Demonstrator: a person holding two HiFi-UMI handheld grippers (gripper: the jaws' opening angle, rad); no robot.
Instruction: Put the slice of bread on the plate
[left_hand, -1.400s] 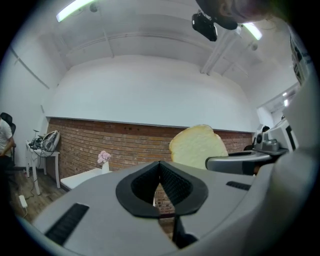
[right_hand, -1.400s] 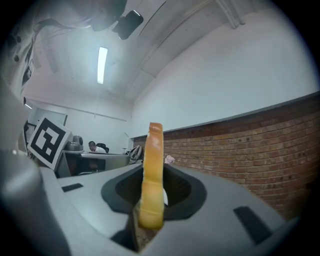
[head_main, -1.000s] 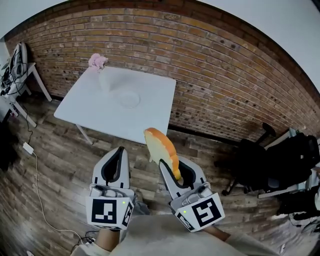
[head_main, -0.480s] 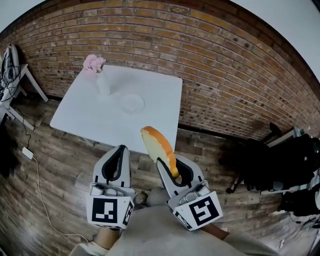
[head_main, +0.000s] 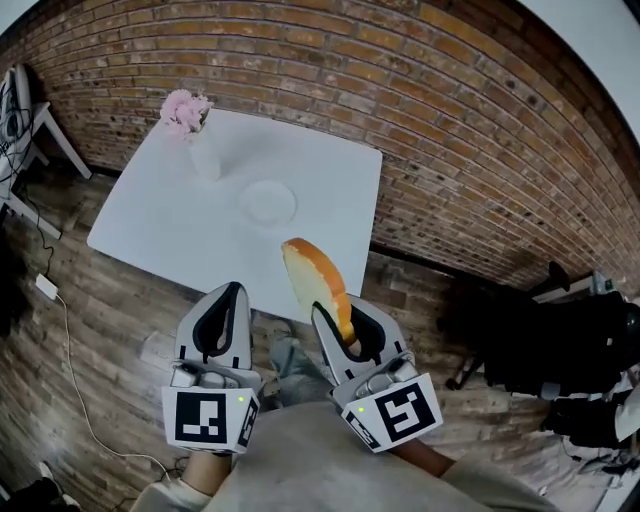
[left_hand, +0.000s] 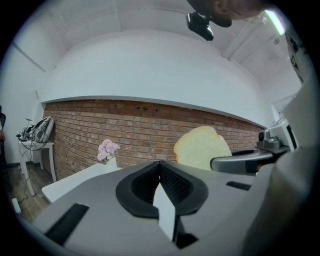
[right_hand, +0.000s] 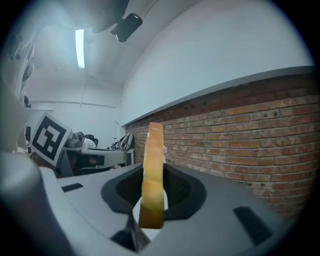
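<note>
A slice of bread (head_main: 315, 285) with a brown crust stands on edge in my right gripper (head_main: 343, 325), which is shut on its lower end; the right gripper view shows the bread (right_hand: 152, 175) edge-on between the pads. My left gripper (head_main: 228, 300) is beside it on the left, shut and holding nothing. In the left gripper view the bread's pale face (left_hand: 202, 148) shows to the right. The clear plate (head_main: 267, 202) sits mid-table on the white table (head_main: 150, 235), ahead of both grippers. Both grippers are over the wooden floor, just short of the table's near edge.
A white vase (head_main: 207, 160) with pink flowers (head_main: 186, 110) stands at the table's far left. A brick wall runs behind the table. At right are black office chairs (head_main: 500, 330). A white side table (head_main: 30, 120) with gear and a floor cable (head_main: 70, 340) lie at left.
Both grippers, with the bread still in the right one, have moved toward the table. The table and plate now sit larger and nearer in the head view.
</note>
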